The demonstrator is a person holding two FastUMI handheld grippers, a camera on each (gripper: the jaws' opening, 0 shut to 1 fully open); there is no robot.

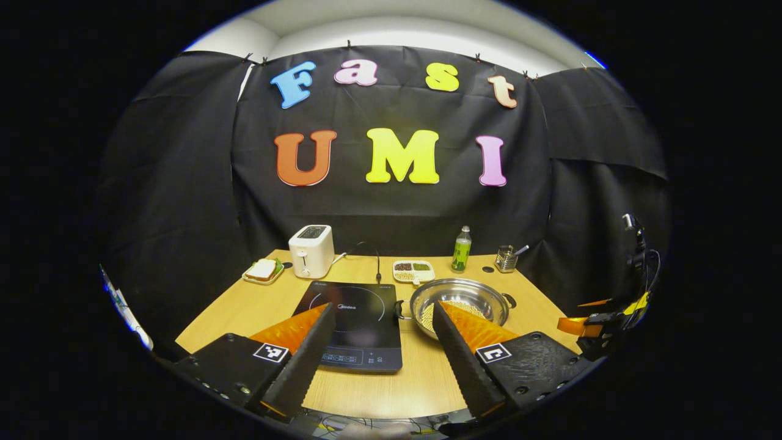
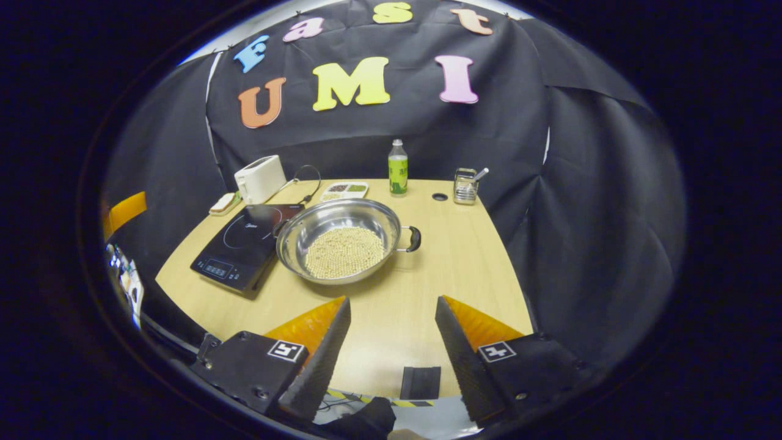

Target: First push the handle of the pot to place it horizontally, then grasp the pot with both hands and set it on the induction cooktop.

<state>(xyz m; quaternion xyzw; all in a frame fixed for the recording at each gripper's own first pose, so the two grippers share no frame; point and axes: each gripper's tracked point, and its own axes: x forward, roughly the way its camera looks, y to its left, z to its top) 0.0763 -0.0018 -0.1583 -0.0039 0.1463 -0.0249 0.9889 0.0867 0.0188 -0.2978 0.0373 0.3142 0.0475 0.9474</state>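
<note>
A wide steel pot full of pale beans sits on the wooden table, just right of the black induction cooktop. Its two black handles point left and right. In the left gripper view the pot lies right of the cooktop. My left gripper is open above the table's near edge, with nothing between its fingers. My right gripper is open too, held back from the pot. The right gripper also appears at the far right of the left gripper view.
At the back stand a white toaster, a plate with a sandwich, a divided dish of grains, a green bottle and a wire cup with a spoon. A cable runs behind the cooktop.
</note>
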